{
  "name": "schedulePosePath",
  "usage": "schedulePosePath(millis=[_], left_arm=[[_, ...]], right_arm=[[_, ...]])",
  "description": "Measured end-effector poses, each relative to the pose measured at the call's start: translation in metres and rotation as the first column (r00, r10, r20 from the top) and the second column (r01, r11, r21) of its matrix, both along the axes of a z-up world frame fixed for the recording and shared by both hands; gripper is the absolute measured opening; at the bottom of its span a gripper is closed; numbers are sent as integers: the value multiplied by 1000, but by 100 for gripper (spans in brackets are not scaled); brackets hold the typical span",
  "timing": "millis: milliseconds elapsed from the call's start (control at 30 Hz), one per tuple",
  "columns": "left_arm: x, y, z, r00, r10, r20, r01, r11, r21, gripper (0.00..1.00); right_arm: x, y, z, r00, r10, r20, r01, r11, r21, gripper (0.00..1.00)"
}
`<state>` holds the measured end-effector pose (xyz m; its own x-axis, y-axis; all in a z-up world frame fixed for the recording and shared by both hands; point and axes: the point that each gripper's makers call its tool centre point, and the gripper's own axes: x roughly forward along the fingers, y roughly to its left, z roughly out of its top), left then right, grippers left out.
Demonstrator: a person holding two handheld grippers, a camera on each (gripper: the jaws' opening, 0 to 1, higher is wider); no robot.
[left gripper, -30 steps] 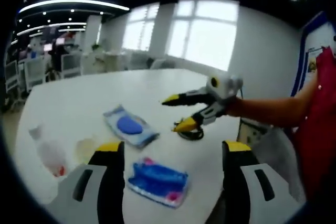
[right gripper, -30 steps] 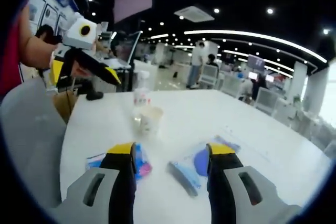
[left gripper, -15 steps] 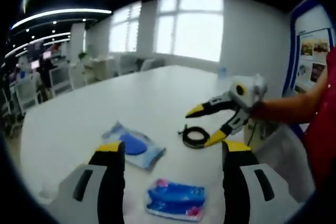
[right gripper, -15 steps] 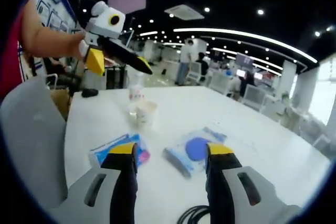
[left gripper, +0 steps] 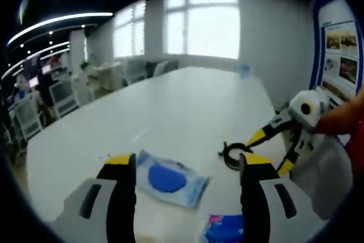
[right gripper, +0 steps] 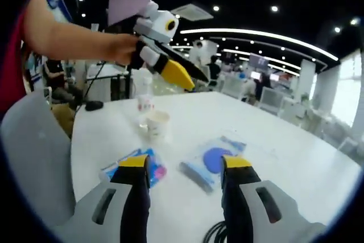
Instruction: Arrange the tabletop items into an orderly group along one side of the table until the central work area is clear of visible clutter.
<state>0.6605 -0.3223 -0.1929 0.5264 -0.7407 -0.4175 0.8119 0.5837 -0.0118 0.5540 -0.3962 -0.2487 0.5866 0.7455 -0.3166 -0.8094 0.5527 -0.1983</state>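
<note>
White table (left gripper: 187, 106), blue-disc clear pouch (left gripper: 169, 178), black cable (left gripper: 232, 155), yellow-tipped jaws.

the far half of the white tabletop (left gripper: 187, 101) lies bare, open for passing. near the front edge lie a clear pouch with a blue disc (left gripper: 169, 178), a blue and pink packet (right gripper: 136, 166) and a coiled black cable (left gripper: 232, 155). a paper cup (right gripper: 157, 124) and clear plastic bottle (right gripper: 145, 96) stand near one end, under the left gripper (right gripper: 185, 75).
</note>
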Motion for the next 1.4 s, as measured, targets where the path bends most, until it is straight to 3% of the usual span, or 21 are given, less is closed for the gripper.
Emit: schedulePosePath(millis=[300, 567, 667, 800, 933, 967, 1067, 1200, 1267, 1400], left_arm=[[56, -2, -35, 999, 16, -50, -14, 999, 40, 67], [83, -15, -69, 997, -7, -82, 14, 995, 94, 64], [91, -18, -84, 995, -16, -97, 27, 993, 111, 63], [98, -23, -103, 993, -41, -113, 56, 989, 136, 63], [101, -26, -115, 991, -58, -125, 77, 986, 148, 62], [102, -27, -120, 989, -63, -131, 83, 985, 154, 62], [107, -28, -126, 988, -71, -136, 92, 984, 154, 61], [113, -27, -135, 987, -75, -144, 98, 983, 156, 61], [116, -25, -140, 986, -73, -150, 97, 982, 161, 61], [121, -22, -147, 985, -69, -156, 95, 982, 162, 59]], right_arm=[[-2, 4, -9, 999, -21, -36, 20, 1000, -17, 48], [1, -1, -12, 990, -92, -107, 97, 994, 42, 47], [4, -5, -18, 985, -121, -120, 126, 992, 30, 46], [15, -13, -37, 965, -194, -175, 194, 981, -18, 44], [29, -14, -48, 970, -212, -114, 201, 974, -108, 42], [34, -14, -60, 969, -218, -114, 197, 966, -169, 41], [42, -2, -69, 971, -203, -128, 182, 970, -159, 37], [51, 6, -91, 974, -194, -116, 164, 959, -230, 36], [56, 8, -98, 983, -170, -68, 144, 946, -290, 35], [65, 14, -108, 989, -142, -41, 120, 933, -338, 33]])
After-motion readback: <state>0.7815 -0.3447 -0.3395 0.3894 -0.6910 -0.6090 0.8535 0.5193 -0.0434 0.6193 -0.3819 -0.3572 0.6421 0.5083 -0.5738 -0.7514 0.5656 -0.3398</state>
